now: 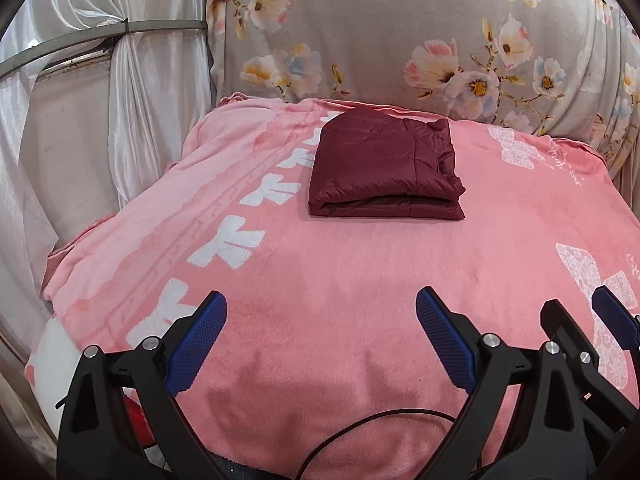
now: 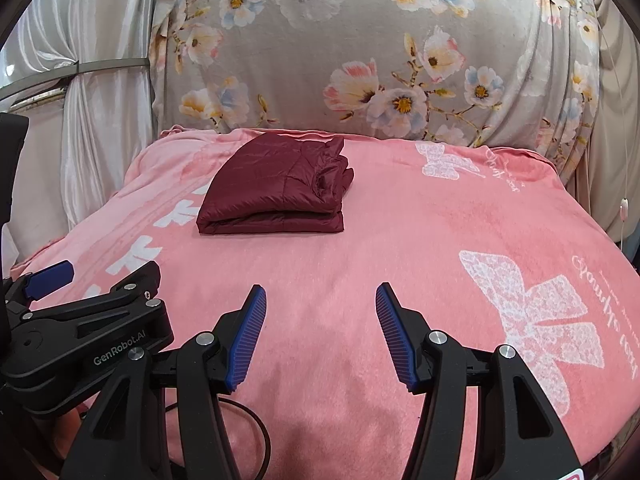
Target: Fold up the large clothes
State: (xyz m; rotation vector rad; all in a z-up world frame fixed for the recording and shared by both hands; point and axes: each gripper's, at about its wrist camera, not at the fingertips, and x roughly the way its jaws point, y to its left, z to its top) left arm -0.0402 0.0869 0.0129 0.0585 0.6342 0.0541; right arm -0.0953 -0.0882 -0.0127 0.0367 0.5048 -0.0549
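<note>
We are seeing a maroon quilted jacket [image 1: 382, 168] [image 2: 276, 186] lying folded into a neat rectangle. It is resting flat, its layered edges showing along the near side.

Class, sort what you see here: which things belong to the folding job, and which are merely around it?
Job: maroon jacket, folded on the pink blanket; left gripper and right gripper, both open and empty.

Around: floral sheet, white curtain, black cable.

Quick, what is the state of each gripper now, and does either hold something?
Left gripper: open, holding nothing.
Right gripper: open, holding nothing.
The folded jacket lies apart from both.
</note>
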